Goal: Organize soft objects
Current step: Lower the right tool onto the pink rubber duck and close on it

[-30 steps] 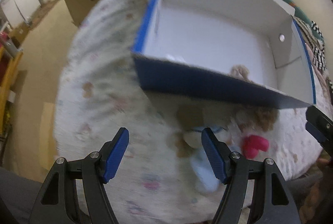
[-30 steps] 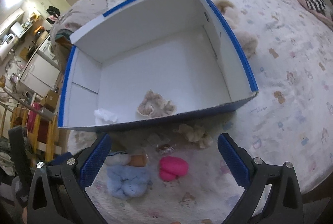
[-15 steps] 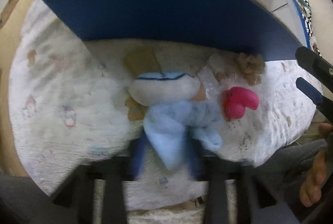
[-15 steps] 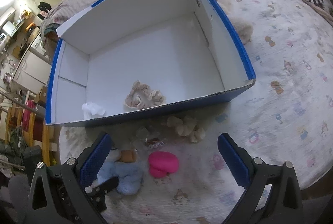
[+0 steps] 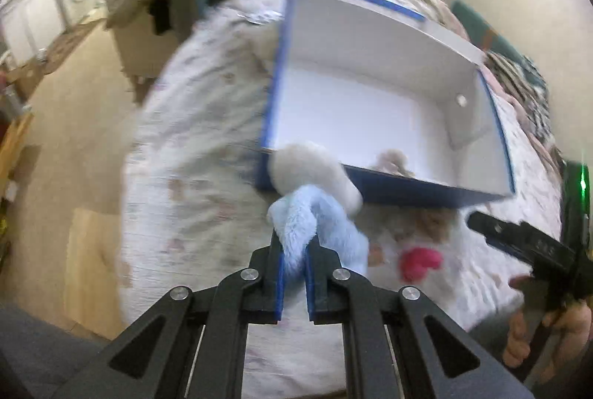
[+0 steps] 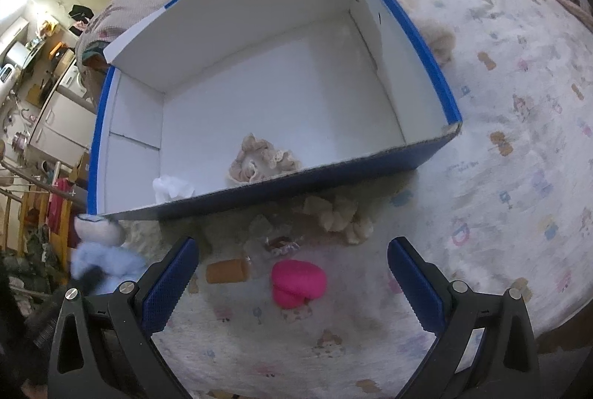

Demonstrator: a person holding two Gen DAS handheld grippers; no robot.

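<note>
My left gripper (image 5: 295, 250) is shut on a light blue and white plush toy (image 5: 315, 199) and holds it lifted in front of the near left corner of the blue box with white inside (image 5: 437, 193). The same toy (image 6: 100, 247) shows at the left of the right wrist view, off the bed. My right gripper (image 6: 292, 276) is open and empty above a pink plush heart (image 6: 298, 282) on the bedspread. Inside the box (image 6: 333, 173) lie a beige frilly item (image 6: 259, 160) and a white cloth (image 6: 170, 188).
In front of the box lie a cream scrunchie (image 6: 341, 217), a clear wrapper (image 6: 276, 243) and a tan cylinder (image 6: 228, 271). A beige plush (image 6: 437, 36) lies behind the box's right wall. The bed edge drops to a wooden floor (image 5: 59, 125) on the left.
My left gripper closed on the blue and white plush and lifted it off the bed toward the box corner. The right gripper stayed open over the pink heart.
</note>
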